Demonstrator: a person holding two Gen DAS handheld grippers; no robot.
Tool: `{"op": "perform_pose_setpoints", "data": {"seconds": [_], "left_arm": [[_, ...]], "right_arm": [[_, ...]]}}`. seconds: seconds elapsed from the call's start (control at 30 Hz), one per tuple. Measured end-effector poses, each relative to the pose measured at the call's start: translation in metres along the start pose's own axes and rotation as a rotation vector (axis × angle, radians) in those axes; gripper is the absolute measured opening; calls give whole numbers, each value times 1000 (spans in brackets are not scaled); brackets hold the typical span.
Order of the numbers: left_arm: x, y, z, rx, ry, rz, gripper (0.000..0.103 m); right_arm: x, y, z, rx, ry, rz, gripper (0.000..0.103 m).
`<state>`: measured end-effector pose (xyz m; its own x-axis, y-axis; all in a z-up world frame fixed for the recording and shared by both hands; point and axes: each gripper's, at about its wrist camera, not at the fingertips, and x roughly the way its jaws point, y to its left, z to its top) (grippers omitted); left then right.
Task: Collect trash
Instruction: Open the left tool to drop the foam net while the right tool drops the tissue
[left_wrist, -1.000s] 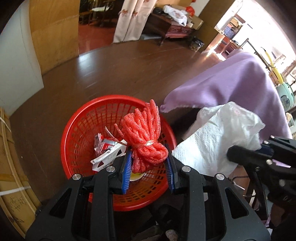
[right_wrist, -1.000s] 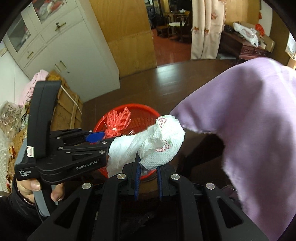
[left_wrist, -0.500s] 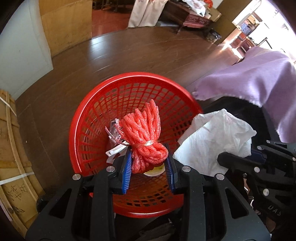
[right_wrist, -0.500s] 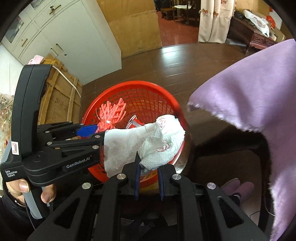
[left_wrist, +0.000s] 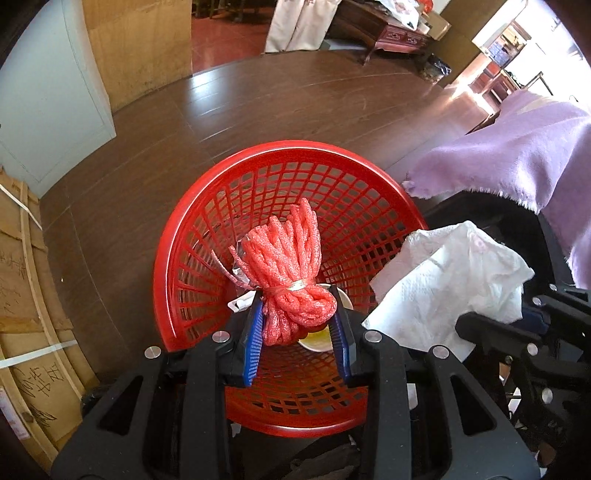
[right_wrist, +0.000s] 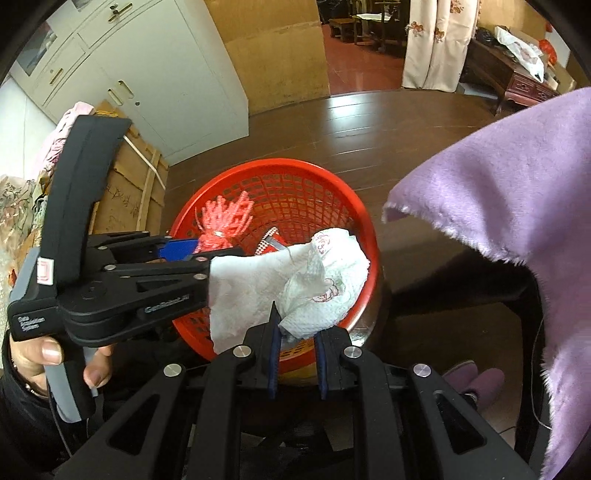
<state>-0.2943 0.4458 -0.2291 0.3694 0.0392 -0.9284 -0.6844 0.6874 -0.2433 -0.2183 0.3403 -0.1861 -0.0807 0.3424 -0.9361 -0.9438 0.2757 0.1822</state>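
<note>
L gripper (left_wrist: 299, 325): jaws partway closed, blue pads clamped on the tied end of the red foam net bundle (left_wrist: 291, 273); loose strands point away from the cam; grip at the knot prob. so the whole bundle goes as one piece
R gripper (right_wrist: 297, 345): jaws narrow, pinching a crumpled white paper towel (right_wrist: 295, 288) by its lower edge; rest of the sheet flops toward the L tool
basket (left_wrist: 184, 258): red plastic mesh, round, sits on the floor; it's the trash target
bundle vs basket: in the L view, bundle hangs over the basket's open mouth, not resting on the bottom as far as I can tell; held high w/ gripper pointing steeply down, so letting go should drop it straight in
towel vs basket: over the near-right part of the rim in the R view; partly inside the outline, partly past it; may want a nudge inward, judging by that overlap
already in basket: a red/white wrapper (right_wrist: 271, 242) and a pale round lid-like item (left_wrist: 317, 338) under the bundle; can't ID further
step (my read): both pieces at the drop point, neither let go yet
hand (right_wrist: 48, 354): person's L hand wraps the L tool's grip
floor (left_wrist: 295, 99): dark brown wood boards, glossy, window glare
room: purple cloth (right_wrist: 517, 177) draped at right, near the basket but not touching it; cardboard boxes (left_wrist: 26, 295) w/ strapping at left; white cabinet (right_wrist: 147, 85); curtains and a dark wood sideboard beyond the doorway
</note>
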Motion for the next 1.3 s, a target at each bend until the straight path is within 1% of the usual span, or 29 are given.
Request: {"op": "perform_pose_setpoints", "data": {"seconds": [0.43, 0.7, 0.93, 0.97, 1.0, 1.03, 1.07, 1.17, 1.27, 1.3], "left_arm": [[2, -2, -1, -1, -2, 34, 34], [-4, -5, -2, 6, -17, 39, 34], [-2, -9, -4, 7, -8, 42, 34], [-2, -10, -4, 9, -7, 42, 34], [-2, -8, -3, 11, -6, 42, 34], [-3, -8, -2, 12, -6, 43, 34], [-3, -9, -2, 14, -5, 43, 34], [-1, -10, -1, 18, -1, 48, 34], [-1, -10, 0, 11, 1, 50, 35], [-1, -11, 1, 10, 7, 48, 35]], "right_arm": [[27, 21, 3, -50, 39, -24, 18], [31, 17, 1, -47, 39, -60, 18], [32, 19, 2, -49, 37, -40, 19], [32, 19, 2, -45, 33, -35, 21], [31, 18, 3, -41, 24, -33, 32], [29, 16, 4, -36, 19, -30, 38], [27, 13, 4, -32, 10, -30, 40], [23, 11, 6, -25, 7, -9, 40], [19, 7, 5, -17, 0, -13, 44], [17, 6, 4, -12, -3, -13, 45]]}}
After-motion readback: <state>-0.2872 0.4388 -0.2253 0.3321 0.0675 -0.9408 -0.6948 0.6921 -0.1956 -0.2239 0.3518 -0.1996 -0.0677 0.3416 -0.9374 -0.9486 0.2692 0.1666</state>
